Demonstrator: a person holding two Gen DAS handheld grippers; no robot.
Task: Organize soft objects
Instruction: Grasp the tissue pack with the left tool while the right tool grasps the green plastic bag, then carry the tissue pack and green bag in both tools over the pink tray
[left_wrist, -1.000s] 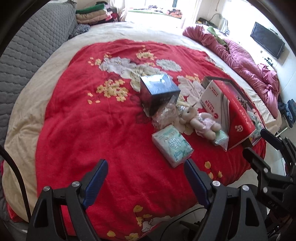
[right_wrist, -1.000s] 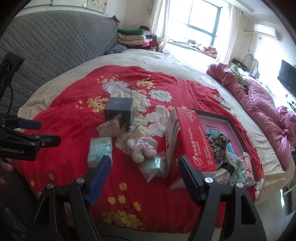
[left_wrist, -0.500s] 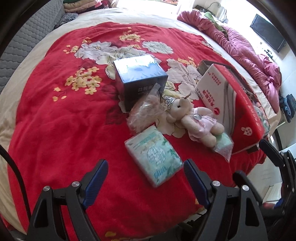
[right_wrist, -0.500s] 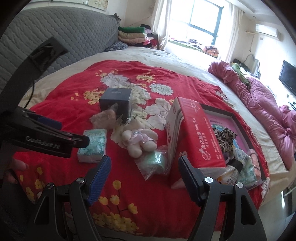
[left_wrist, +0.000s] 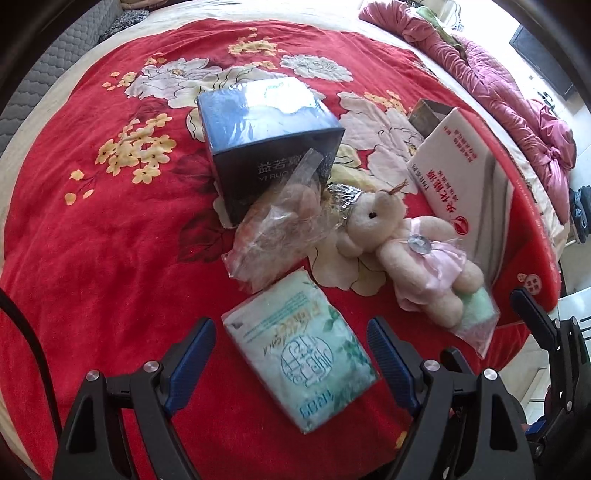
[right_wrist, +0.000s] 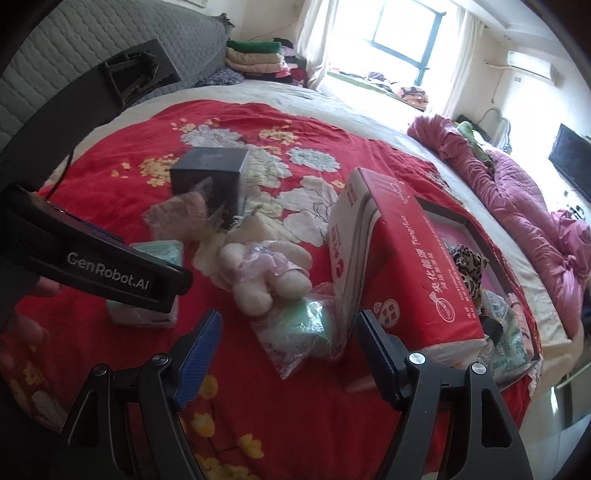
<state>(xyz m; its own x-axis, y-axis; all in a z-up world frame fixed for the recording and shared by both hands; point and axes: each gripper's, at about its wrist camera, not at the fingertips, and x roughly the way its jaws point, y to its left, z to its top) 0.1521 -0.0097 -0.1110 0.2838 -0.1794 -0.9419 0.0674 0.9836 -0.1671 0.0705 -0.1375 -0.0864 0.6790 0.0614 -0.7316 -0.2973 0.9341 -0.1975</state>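
A green tissue pack (left_wrist: 300, 350) lies on the red flowered blanket (left_wrist: 110, 258), between the open fingers of my left gripper (left_wrist: 291, 350), which has not closed on it. Beyond it lie a clear bag of pinkish stuff (left_wrist: 280, 229), a beige teddy bear in a pink dress (left_wrist: 410, 243) and a bagged green soft item (left_wrist: 476, 314). My right gripper (right_wrist: 288, 343) is open and empty, just before the green bagged item (right_wrist: 306, 332), with the bear (right_wrist: 262, 269) beyond. The left gripper's body (right_wrist: 99, 266) hides most of the tissue pack (right_wrist: 162, 254) there.
A dark blue box (left_wrist: 266, 136) stands behind the clear bag. A large red-and-white tissue package (right_wrist: 391, 258) leans against a dark-framed tray (right_wrist: 461, 221) holding several soft items. A pink quilt (right_wrist: 517, 192) lies at the right; folded clothes (right_wrist: 255, 55) are stacked at the back.
My left gripper has moved forward and down until the green tissue pack sits between its open fingers. My right gripper has edged toward the green bagged item.
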